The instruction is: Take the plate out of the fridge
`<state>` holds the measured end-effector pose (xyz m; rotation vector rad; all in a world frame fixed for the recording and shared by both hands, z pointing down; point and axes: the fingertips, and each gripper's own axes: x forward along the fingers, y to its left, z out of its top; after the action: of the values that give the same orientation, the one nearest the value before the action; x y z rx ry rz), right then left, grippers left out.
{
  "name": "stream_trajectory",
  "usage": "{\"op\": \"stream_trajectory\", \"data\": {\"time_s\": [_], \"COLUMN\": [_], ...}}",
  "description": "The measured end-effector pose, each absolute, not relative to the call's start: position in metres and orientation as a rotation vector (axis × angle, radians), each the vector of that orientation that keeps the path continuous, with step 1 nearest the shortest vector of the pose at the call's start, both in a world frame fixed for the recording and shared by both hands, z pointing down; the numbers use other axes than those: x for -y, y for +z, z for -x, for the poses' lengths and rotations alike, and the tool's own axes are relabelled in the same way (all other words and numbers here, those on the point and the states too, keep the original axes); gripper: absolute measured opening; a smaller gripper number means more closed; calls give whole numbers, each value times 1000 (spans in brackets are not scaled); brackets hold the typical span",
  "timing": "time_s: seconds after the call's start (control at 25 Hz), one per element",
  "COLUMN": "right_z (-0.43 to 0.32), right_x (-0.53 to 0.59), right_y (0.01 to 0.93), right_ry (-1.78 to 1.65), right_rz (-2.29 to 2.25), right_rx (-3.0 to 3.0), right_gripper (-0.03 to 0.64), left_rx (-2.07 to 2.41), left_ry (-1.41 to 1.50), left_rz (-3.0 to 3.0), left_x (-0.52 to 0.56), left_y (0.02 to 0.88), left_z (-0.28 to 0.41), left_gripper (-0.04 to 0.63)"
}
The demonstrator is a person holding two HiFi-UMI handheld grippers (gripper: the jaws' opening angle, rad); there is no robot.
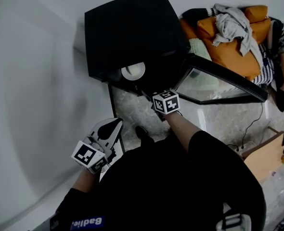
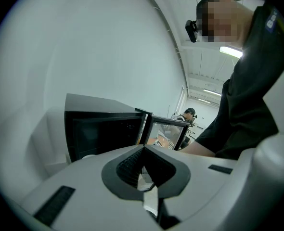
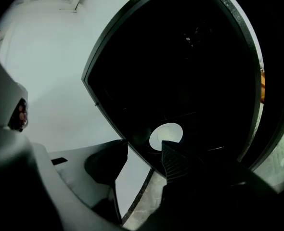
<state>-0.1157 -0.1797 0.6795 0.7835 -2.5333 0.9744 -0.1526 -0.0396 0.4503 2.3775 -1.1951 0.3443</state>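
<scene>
A black mini fridge (image 1: 127, 28) stands on the floor against the white wall, its glass door (image 1: 224, 78) swung open to the right. Inside it, low at the front, lies a round white plate (image 1: 133, 70), which also shows in the right gripper view as a pale plate (image 3: 166, 136) in the dark interior. My right gripper (image 1: 149, 93) is at the fridge opening, just short of the plate; its jaws (image 3: 144, 146) stand open with nothing between them. My left gripper (image 1: 114, 125) hangs back at my left side, away from the fridge (image 2: 103, 129), with its jaws (image 2: 144, 147) shut and empty.
An orange sofa (image 1: 228, 37) piled with clothes stands behind the open door. A wooden piece of furniture (image 1: 264, 158) and a cable lie at the right on the marbled floor (image 1: 132, 109). The white wall (image 1: 31, 105) runs along the left. Another person (image 2: 187, 113) sits far off.
</scene>
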Motion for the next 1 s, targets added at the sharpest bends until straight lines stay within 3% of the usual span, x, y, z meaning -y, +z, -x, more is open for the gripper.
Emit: {"op": "stream_trajectory", "data": {"time_s": [1.0], "right_z": [139], "right_x": [240], "right_y": [772], "right_ry": [1375], "right_rz": [-1044], "right_rx": [2344], "right_gripper": [207], "left_rx": [1089], "left_ry": [403], "left_rz": [-2373], "left_x": [38], "left_y": [476], "left_z": [154], "left_gripper": [-3]}}
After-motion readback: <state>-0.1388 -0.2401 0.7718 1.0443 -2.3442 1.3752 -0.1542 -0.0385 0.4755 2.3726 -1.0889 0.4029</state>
